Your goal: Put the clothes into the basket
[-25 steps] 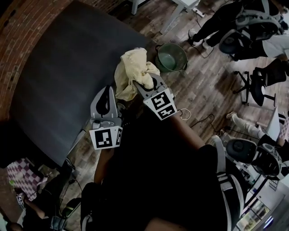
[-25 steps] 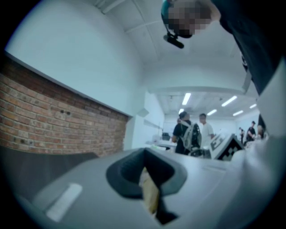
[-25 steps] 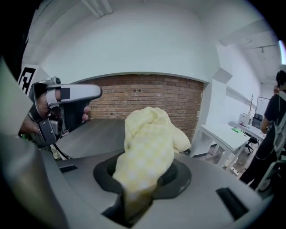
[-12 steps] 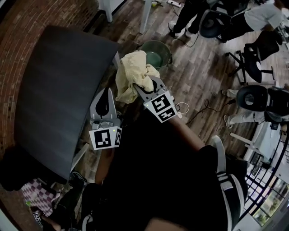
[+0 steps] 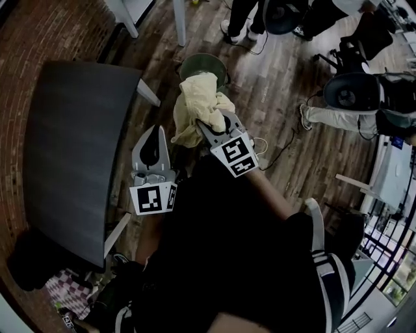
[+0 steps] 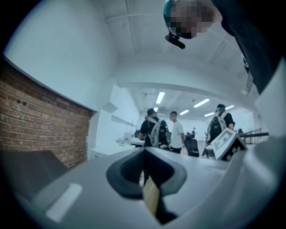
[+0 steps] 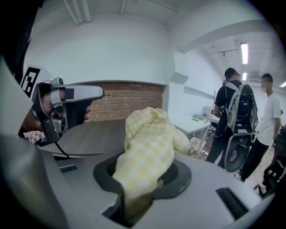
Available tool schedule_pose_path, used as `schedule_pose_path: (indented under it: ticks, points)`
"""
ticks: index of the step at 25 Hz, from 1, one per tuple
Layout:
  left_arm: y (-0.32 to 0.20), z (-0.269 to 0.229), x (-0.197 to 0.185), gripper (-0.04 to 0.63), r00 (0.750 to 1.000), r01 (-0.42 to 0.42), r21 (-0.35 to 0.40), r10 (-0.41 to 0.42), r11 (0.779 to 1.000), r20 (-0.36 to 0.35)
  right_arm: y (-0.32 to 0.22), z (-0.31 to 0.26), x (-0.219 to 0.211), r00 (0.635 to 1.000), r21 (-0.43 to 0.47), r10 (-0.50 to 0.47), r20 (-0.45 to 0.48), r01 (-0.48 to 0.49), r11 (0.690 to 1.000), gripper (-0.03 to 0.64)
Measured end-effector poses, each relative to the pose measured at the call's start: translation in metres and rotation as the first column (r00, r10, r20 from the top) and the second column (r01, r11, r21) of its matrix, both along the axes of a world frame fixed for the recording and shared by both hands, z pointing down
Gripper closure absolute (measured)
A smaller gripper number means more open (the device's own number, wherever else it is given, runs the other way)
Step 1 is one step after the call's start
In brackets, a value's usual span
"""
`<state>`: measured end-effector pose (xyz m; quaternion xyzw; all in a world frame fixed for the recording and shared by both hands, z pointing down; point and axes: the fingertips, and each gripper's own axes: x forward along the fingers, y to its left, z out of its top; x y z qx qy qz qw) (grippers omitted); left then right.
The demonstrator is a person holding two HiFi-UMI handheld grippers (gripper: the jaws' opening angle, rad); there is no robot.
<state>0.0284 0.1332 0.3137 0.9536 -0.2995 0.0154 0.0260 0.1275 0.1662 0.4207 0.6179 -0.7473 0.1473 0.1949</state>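
My right gripper point(image 5: 209, 120) is shut on a bunched pale yellow checked cloth point(image 5: 197, 103), held in the air off the right edge of the dark table point(image 5: 71, 149). In the right gripper view the cloth point(image 7: 149, 143) fills the gap between the jaws of that gripper point(image 7: 140, 183) and bulges upward. The round green basket point(image 5: 198, 64) stands on the wooden floor just beyond the cloth, which hides part of it. My left gripper point(image 5: 155, 132) hovers left of the cloth, shut and empty; its jaws meet in the left gripper view point(image 6: 145, 172).
Several people point(image 5: 338, 110) and office chairs point(image 5: 348, 91) fill the upper right floor. A cable point(image 5: 279, 153) lies near my right arm. White table legs point(image 5: 179, 19) stand behind the basket. A checked fabric point(image 5: 65, 293) lies at lower left.
Both grippers have been carried away from the table with the cloth still held. The basket has shifted from right of the cloth to directly behind it, and the table has slid left.
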Motion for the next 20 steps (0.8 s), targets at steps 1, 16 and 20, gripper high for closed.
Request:
schedule_pose_path:
  ticks: [1, 16, 20]
  points:
    - [0.003, 0.002, 0.009, 0.591, 1.000, -0.013, -0.001, 0.013, 1.000, 0.007, 0.004, 0.001, 0.009, 1.000, 0.002, 0.014, 0.001, -0.014, 1.000, 0.495]
    - [-0.027, 0.026, 0.112, 0.591, 0.983, -0.176, -0.089, 0.180, 0.980, 0.039, 0.005, 0.017, 0.115, 0.971, -0.034, 0.238, 0.025, -0.237, 0.971, 0.495]
    - [-0.053, 0.037, 0.132, 0.591, 0.974, -0.220, -0.100, 0.225, 0.970, 0.038, -0.018, 0.027, 0.134, 0.960, -0.046, 0.279, 0.016, -0.278, 0.959, 0.495]
